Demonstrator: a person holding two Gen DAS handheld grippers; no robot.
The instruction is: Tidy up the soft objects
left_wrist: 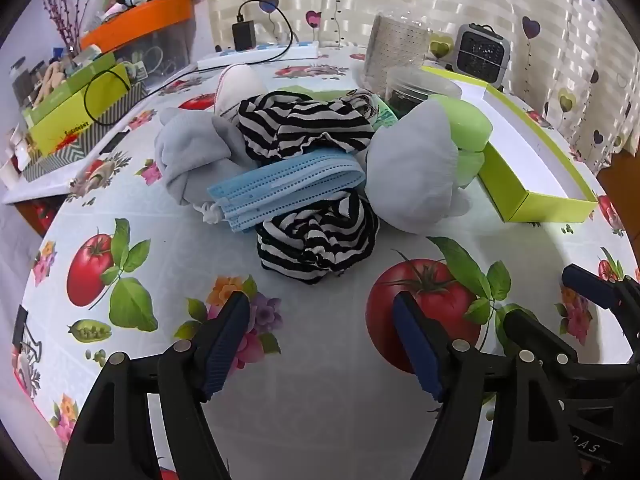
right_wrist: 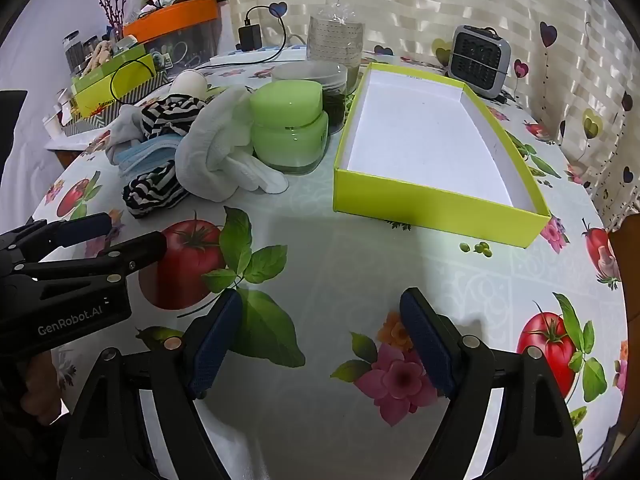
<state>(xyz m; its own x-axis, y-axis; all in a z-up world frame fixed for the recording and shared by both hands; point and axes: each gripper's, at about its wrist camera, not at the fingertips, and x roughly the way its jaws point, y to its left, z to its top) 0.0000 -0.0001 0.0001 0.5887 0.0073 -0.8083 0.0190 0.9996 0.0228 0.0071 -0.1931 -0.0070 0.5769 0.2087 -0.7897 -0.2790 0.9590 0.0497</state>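
On the tomato-print tablecloth (left_wrist: 168, 220) the soft things sit bunched at twelve o'clock from the left gripper (left_wrist: 320, 340), whose jaws stand wide apart with nothing between them. Left to right in the left wrist view: one grey sock (left_wrist: 192, 152), two black-and-white striped cloths, one behind (left_wrist: 304, 128) and one in front (left_wrist: 320, 244), one blue face mask (left_wrist: 288, 188) lying across between them, then a second grey sock (left_wrist: 412, 176) touching one green jar (right_wrist: 288, 128). One open lime-green box (right_wrist: 436, 200) lies at one o'clock from the right gripper (right_wrist: 320, 340), which is also spread wide and holds nothing.
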